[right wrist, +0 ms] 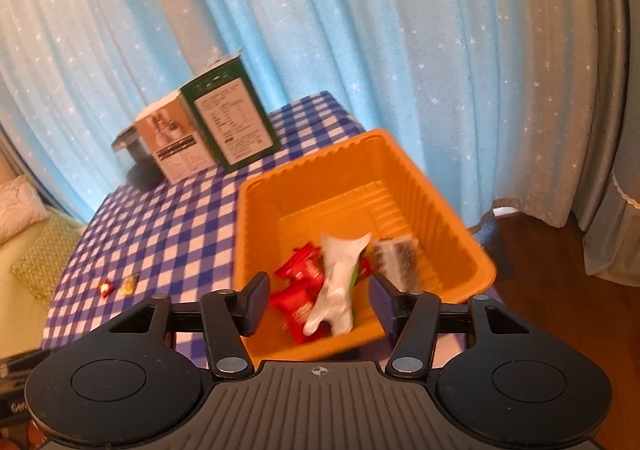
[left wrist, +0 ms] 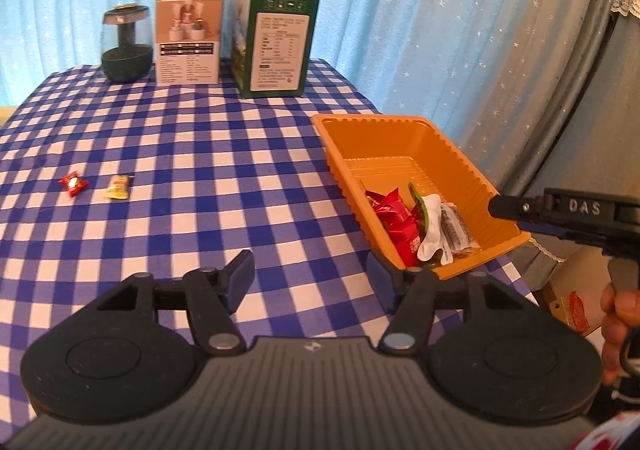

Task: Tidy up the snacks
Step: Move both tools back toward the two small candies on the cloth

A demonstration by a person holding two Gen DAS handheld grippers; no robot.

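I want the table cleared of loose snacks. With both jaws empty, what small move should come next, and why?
Probably swing the left hand-held gripper toward the yellow candy and the red candy beside it. Both lie loose on the checkered tablecloth, while the other packets already sit in the orange tray. Its jaws are open and empty.

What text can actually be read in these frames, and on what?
"DAS": raised letters on the right gripper body.
Green box: printed label, too small to read.
White box: black label panel, unreadable.
Red packets in the orange tray: white print, too blurred.
Loose red candy and yellow candy: nothing legible.
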